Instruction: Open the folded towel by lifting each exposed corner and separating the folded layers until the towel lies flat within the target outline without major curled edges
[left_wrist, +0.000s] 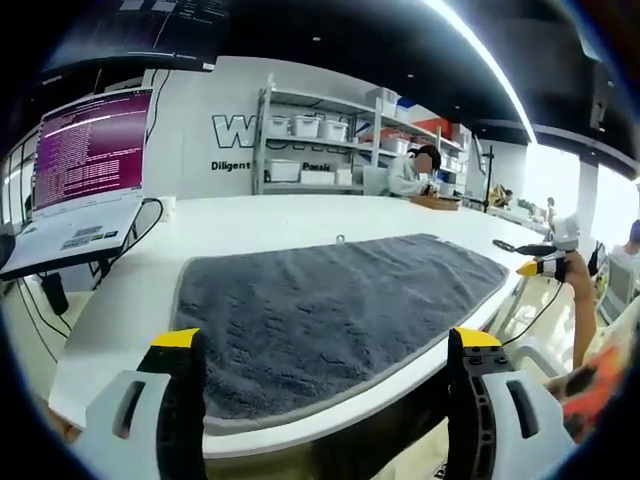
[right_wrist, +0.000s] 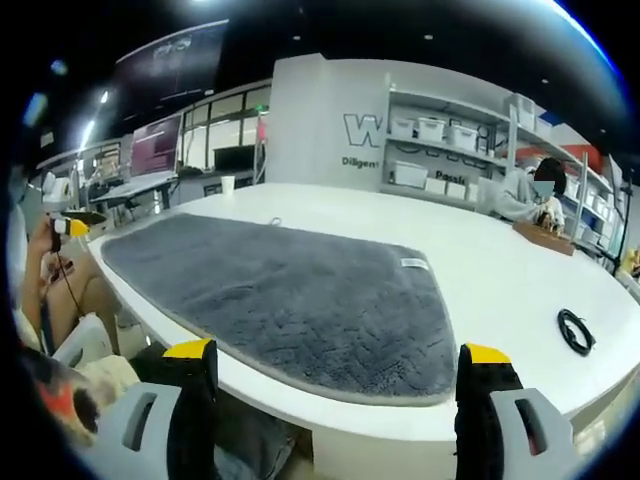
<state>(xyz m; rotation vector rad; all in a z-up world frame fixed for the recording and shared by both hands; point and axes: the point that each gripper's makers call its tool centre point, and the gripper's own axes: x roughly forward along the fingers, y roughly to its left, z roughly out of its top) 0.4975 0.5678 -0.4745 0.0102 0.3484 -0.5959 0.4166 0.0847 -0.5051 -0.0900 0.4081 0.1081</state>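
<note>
While both hand-held grippers (left_wrist: 325, 352) (right_wrist: 338, 365) gape empty, towel (left_wrist: 330, 300) lies flat; near edge cut off.

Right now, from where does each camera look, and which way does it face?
Left gripper view: rides the left gripper, off the table's near edge, facing across the gray towel toward a laptop and shelves; its own open fingers show.
Right gripper view: rides the right gripper, facing the towel's labelled end and a black cable; open fingers and a person's knee show.
Shared: towel, table, shelves.
</note>
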